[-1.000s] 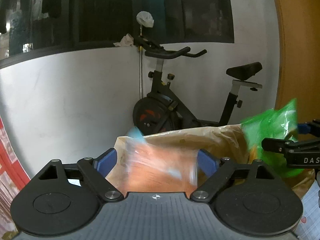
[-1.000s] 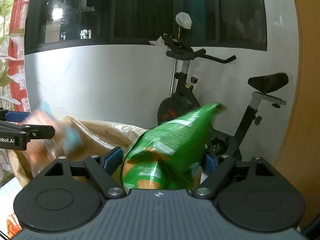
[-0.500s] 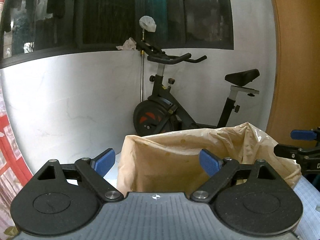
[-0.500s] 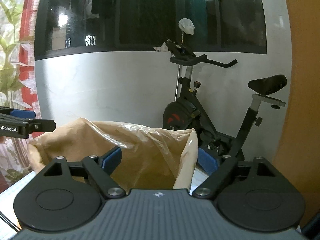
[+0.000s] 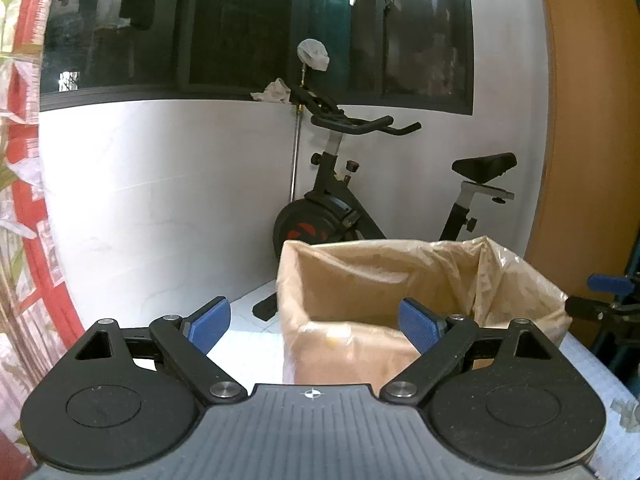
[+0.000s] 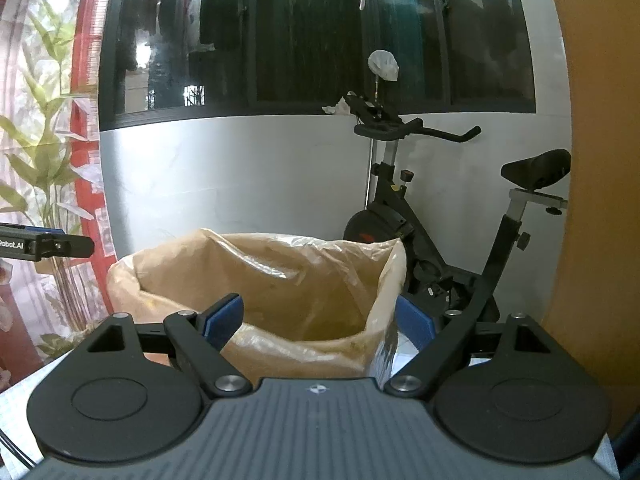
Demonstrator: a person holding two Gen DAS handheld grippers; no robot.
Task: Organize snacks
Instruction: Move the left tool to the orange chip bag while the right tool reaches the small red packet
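Note:
A cardboard box lined with a clear plastic bag point(image 5: 400, 280) stands on the table ahead of both grippers; it also shows in the right wrist view point(image 6: 280, 280). My left gripper point(image 5: 314, 326) is open and empty, just in front of the box's left side. My right gripper point(image 6: 318, 320) is open and empty, in front of the box's right side. No snack packet shows in either view; the box's inside bottom is hidden. The right gripper's fingers point(image 5: 608, 285) show at the right edge of the left view, and the left gripper's fingers point(image 6: 52, 245) at the left edge of the right view.
A black exercise bike point(image 5: 360, 200) stands against the white wall behind the box, also in the right wrist view point(image 6: 440, 220). An orange-brown panel point(image 5: 592, 140) rises on the right. A red-framed curtain with leaf print point(image 6: 44, 160) hangs on the left.
One second ago each gripper held a snack packet over the box, orange on the left and green on the right. Both packets are gone from view, and both grippers have drawn back from the box.

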